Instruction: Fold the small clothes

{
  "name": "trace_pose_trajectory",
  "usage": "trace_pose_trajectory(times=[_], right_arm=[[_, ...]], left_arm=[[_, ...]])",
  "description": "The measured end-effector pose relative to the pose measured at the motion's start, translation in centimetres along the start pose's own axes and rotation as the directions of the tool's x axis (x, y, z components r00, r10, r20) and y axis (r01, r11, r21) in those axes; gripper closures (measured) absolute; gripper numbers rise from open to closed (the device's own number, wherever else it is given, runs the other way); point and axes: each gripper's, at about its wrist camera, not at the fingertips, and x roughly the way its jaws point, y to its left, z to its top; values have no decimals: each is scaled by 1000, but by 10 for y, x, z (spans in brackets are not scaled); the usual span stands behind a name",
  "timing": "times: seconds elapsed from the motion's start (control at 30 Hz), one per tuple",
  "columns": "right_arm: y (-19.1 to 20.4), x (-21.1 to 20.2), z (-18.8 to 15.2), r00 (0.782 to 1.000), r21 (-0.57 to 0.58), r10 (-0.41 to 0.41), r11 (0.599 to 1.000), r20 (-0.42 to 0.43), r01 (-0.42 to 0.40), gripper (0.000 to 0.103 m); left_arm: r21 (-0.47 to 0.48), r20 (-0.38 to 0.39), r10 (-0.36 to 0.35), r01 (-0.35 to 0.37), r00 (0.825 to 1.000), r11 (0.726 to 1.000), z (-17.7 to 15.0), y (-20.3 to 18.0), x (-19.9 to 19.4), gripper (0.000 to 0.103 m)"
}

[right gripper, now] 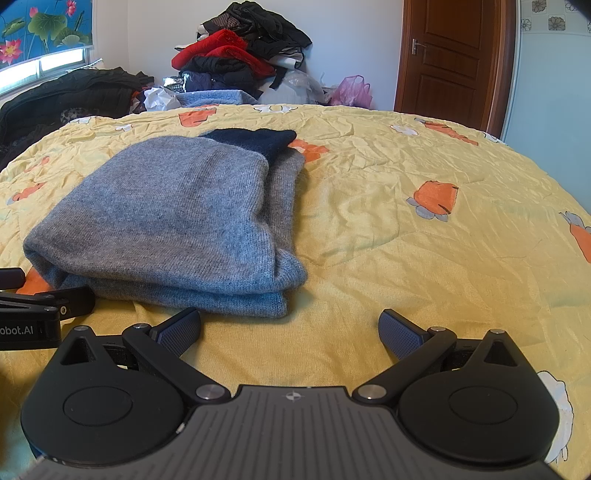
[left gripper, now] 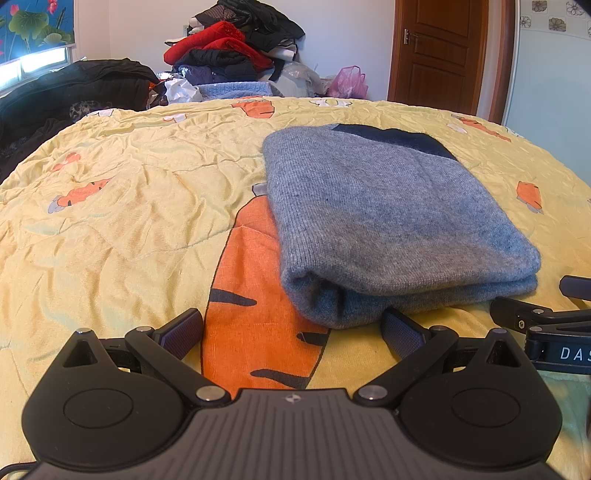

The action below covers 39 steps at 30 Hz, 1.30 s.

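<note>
text "DAS" | on right gripper [left gripper: 554,354] body || text "obot.AI" | on left gripper [right gripper: 22,330] body

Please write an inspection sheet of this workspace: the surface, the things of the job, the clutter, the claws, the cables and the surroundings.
Surface: yellow carrot-print bedsheet, wrinkled.
Job's things: grey sweater lying folded on the sheet; dark blue part at its far end.
Clutter: pile of clothes and pink plastic bag behind the bed; black garments at far left.
Claws: left claw open, empty, right pad at the sweater's near edge; right claw open, empty, over bare sheet.
Cables: one dark cable at the left view's bottom corner.
Surroundings: brown door, floral window blind.
</note>
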Motion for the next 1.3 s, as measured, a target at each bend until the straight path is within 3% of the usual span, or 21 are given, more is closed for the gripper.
trace_pose_trajectory(times=[1.3], right_arm=[[0,0,0,1000,0,0,1000,1,0,0]], left_arm=[[-12,3,2,-2,1000,1000,-1,2,-1,0]])
